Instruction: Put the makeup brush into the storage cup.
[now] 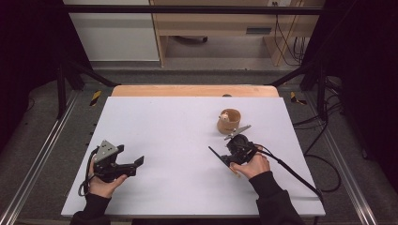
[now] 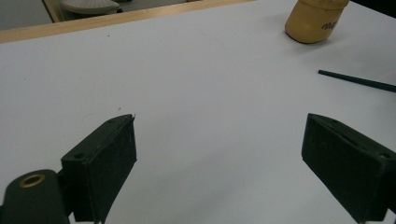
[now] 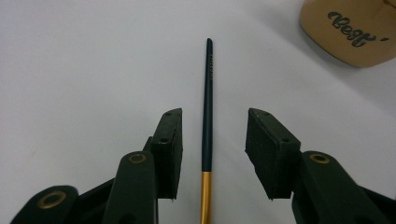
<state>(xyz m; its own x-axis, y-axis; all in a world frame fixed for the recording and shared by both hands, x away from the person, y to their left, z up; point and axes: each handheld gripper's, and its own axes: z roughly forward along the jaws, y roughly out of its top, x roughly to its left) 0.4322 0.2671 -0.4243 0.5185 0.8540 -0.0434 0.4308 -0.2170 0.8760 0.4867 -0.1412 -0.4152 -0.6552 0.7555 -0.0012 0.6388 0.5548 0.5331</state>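
Note:
A thin dark stick (image 3: pixel 208 93) with a gold end lies flat on the white table (image 1: pixel 169 131); in the high view the stick (image 1: pixel 215 153) sits right of centre. My right gripper (image 3: pixel 212 114) hovers just over it, jaws open on either side of the stick, with the pads clear of it. In the high view a hand holds that right gripper (image 1: pixel 227 157). A tan cup (image 1: pixel 229 121) with dark lettering stands just beyond, something pale inside it. My left gripper (image 1: pixel 139 161) rests low at the left front, open and with nothing between its jaws (image 2: pixel 222 120). From there the stick (image 2: pixel 359 81) and cup (image 2: pixel 313 21) show far right.
A wooden strip (image 1: pixel 195 90) edges the table's far side. A black cable (image 1: pixel 291 173) trails from the right gripper off the front right corner. Black frame posts (image 1: pixel 61 79) and metal rails (image 1: pixel 42 154) flank the table.

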